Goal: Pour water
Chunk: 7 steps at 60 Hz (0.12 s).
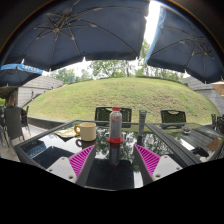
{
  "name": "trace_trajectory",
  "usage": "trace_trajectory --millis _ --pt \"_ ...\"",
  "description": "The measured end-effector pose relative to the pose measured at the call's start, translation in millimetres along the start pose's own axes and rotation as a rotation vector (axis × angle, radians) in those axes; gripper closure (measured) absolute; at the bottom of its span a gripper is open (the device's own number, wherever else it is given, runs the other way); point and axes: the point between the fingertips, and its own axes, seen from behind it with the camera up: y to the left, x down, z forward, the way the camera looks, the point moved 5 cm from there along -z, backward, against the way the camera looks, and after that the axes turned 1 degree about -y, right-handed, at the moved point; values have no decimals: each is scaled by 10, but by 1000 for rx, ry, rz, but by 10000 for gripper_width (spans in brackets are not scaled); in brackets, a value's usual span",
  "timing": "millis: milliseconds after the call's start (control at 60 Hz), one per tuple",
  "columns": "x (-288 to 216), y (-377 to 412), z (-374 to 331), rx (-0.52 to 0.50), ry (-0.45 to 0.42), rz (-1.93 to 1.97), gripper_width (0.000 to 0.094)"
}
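A clear bottle (115, 125) with a red cap and a red band stands upright on the glass table (40, 152). My gripper (115, 160) is open; its magenta pads (82, 159) sit wide apart, low over the table. The bottle's base stands between the fingertips and just ahead of them, with a gap at each side. A cream mug (87, 131) stands on the table left of the bottle and beyond the left finger. I cannot see whether the bottle or the mug holds water.
Dark chairs (173, 117) stand along the table's far side and another chair (14, 122) at the left. Two large dark umbrellas (80, 30) hang overhead. A grassy bank (120, 95) rises beyond the table.
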Motion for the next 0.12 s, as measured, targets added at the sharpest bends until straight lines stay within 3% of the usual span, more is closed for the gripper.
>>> trace_trajectory --millis 117 --pt "183 -127 36 3 52 -9 140"
